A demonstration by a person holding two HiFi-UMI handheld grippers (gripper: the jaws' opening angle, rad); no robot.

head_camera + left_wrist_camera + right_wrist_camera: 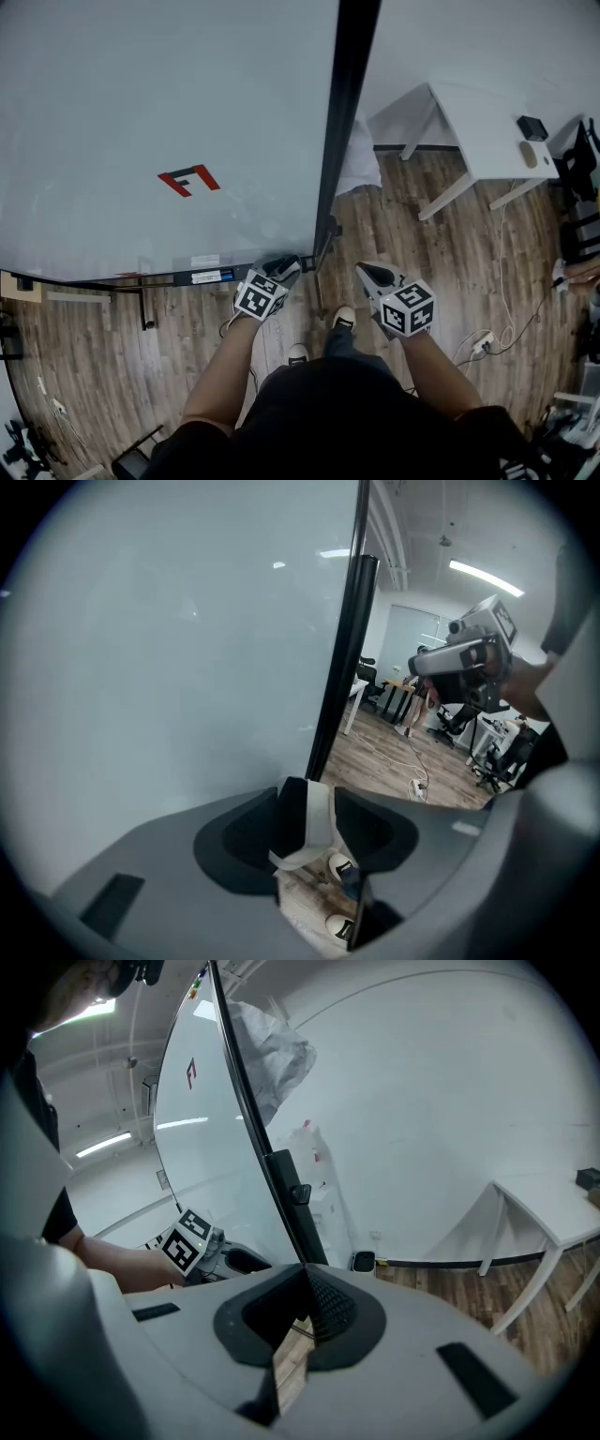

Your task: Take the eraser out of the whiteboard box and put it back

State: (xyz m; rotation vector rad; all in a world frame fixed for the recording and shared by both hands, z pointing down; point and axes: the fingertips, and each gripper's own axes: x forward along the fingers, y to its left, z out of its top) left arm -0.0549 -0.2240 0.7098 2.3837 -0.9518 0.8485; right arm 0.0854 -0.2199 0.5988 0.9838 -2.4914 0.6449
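1. The eraser [208,277] lies in the whiteboard box [180,280], at nine o'clock from my left gripper [284,269].
2. That gripper's jaws stand wide apart, holding nothing.
3. At three o'clock, my right gripper [373,275] is closed and empty.

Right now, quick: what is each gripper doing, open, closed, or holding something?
Left gripper: open, with a white piece between its jaws.
Right gripper: closed, holding nothing.

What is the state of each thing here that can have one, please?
left gripper: open, nothing between its jaws.
right gripper: shut, empty.
whiteboard: upright, one red mark on it.
eraser: cannot be made out in any view.
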